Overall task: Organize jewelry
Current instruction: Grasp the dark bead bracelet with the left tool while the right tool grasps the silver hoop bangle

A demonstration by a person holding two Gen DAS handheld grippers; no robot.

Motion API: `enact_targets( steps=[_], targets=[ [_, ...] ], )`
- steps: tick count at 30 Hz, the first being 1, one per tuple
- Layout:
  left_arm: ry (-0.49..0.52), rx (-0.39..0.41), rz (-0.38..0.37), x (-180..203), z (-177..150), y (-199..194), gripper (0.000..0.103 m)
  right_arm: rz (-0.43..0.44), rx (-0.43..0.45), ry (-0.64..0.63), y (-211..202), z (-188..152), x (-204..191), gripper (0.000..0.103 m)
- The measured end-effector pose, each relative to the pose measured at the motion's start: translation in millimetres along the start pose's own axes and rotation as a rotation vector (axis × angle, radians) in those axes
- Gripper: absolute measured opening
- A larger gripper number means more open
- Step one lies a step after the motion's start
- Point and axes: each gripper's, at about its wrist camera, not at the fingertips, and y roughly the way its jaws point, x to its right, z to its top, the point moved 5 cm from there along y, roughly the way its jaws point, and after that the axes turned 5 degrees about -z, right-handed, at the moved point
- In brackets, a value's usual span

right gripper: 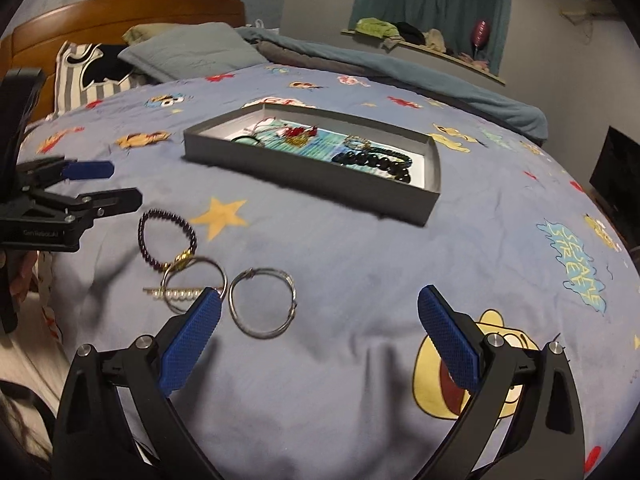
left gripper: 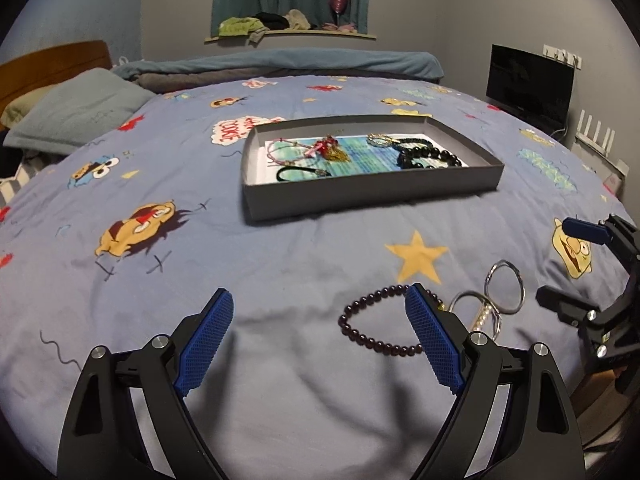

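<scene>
Two grippers, left gripper [left gripper: 320, 344] and right gripper [right gripper: 320, 344], hover with fingers wide apart and empty over the bed [left gripper: 280, 380], near the bead bracelet [left gripper: 372, 332] and silver rings [right gripper: 264, 304], grey tray [left gripper: 360, 194] beyond

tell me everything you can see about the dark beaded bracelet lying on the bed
The dark beaded bracelet is a closed loop of small round glossy beads, deep purple-black, with a gold-coloured fitting at one end. It lies flat on the blue cartoon bedsheet, outside the grey box, near a yellow star print. Its gold end meets or overlaps a silver ring. No jaws touch it.
</scene>
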Motion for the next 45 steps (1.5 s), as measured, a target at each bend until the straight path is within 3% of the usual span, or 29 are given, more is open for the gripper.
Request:
enact_targets(
  steps=[7,12,20,26,34,37,39,45],
  targets=[
    [-0.009,-0.023,-0.028,2,-12,9,0.087,0.053,-0.027,-0.015,12,-14,-13,0.09],
    [-0.014,-0.028,-0.038,2,-17,14,0.08,0.054,-0.007,-0.018,15,-17,-16,0.087],
    [0.023,-0.032,-0.052,13,-18,17,0.058,0.044,0.011,-0.029,22,-19,-22,0.082],
    [0.011,-0.037,-0.085,13,-17,18,0.032,0.027,0.034,-0.062,23,-19,-27,0.076],
    [0.046,-0.073,-0.063,19,-21,27,0.028,0.03,0.044,-0.056,27,-15,-27,0.059],
    [0.052,-0.085,-0.073,22,-21,30,0.018,0.029,0.052,-0.055,26,-14,-27,0.046],
    [0.05,-0.084,-0.087,23,-21,30,0.009,0.041,0.053,-0.041,26,-14,-24,0.045],
    [0.053,-0.07,-0.09,23,-21,28,0.007,0.046,0.076,-0.02,21,-12,-21,0.045]
  ],
)
